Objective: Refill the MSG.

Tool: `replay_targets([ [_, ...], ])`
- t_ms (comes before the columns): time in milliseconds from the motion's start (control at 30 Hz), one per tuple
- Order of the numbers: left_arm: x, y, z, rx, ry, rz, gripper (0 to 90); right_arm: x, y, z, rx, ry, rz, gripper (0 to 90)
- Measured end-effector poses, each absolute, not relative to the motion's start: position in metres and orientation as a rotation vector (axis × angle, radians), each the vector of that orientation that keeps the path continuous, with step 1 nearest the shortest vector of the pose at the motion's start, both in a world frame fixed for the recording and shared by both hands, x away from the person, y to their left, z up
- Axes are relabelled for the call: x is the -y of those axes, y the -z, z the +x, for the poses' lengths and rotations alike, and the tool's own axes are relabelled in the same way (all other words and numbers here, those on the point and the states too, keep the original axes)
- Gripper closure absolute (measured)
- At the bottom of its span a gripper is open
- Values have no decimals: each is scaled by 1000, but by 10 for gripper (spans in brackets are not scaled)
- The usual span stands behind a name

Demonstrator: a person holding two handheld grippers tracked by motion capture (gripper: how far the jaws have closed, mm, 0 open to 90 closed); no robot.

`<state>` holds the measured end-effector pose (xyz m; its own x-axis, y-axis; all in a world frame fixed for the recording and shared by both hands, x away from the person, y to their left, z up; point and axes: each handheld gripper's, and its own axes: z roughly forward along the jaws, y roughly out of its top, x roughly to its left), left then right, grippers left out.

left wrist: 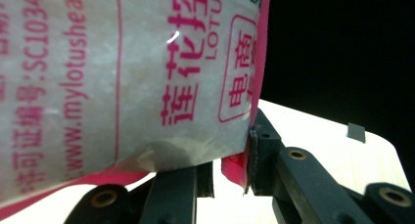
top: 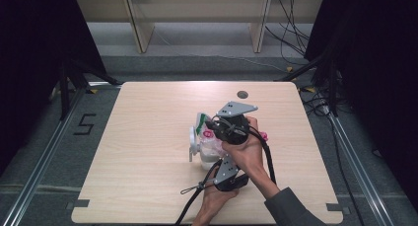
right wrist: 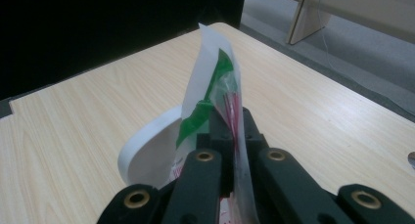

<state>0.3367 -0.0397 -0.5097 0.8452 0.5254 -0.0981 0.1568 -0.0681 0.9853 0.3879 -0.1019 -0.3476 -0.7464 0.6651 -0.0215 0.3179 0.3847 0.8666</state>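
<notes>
High view shows us both grippers clamped on the thin, floppy bag (top: 209,146): right gripper (top: 223,130) pinches its top, left gripper (top: 227,172) its bottom seam; we'd hold the edges

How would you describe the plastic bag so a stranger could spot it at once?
Look at the middle of the wooden table, beside a white mug. The bag is pinched between both hand-held grippers; it alone is translucent, with pink print and a green-and-white top.

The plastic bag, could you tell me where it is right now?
In the high view the plastic bag sits mid-table, pinched between the right gripper above and the left gripper below.
</notes>
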Motion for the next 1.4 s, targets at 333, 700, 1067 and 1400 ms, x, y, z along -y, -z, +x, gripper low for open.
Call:
replay_targets([
  [333,40,509,337,-535,-330,1624,760,104,346,387,-2295,-1306,857,900],
  [700,41,508,337,-539,-326,1635,760,103,346,389,-2297,-1286,843,900],
  [1067,40,508,337,-540,-331,1628,761,101,345,389,-2306,-1293,838,900],
  [1400,40,508,337,-523,-319,1623,760,101,345,387,-2306,-1296,847,900],
])
